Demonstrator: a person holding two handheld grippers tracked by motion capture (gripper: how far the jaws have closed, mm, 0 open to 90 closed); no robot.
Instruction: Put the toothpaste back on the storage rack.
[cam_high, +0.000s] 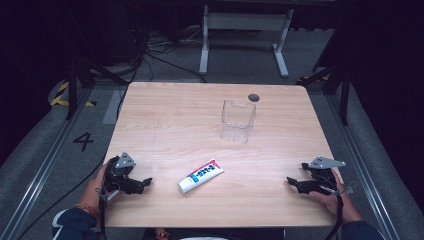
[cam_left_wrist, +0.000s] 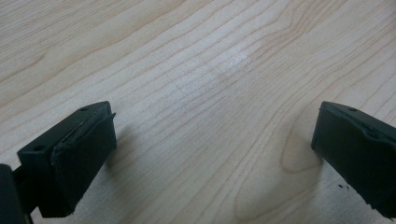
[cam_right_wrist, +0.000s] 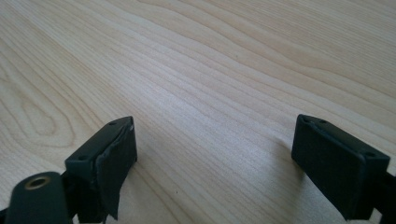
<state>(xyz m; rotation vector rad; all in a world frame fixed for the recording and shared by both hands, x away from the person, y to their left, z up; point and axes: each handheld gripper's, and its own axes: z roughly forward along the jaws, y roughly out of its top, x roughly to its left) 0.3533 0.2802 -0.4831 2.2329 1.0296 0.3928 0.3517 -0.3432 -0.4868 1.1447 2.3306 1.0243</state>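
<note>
I hold my left gripper at the table's near left edge and my right gripper at its near right, both wide apart over bare wood. A toothpaste tube lies between them. A clear box stands farther back.

The print on the toothpaste tube near the table's front edge is too small to read. Beyond the table, the white frame's top is cut off, and darkness hides its surroundings.
</note>
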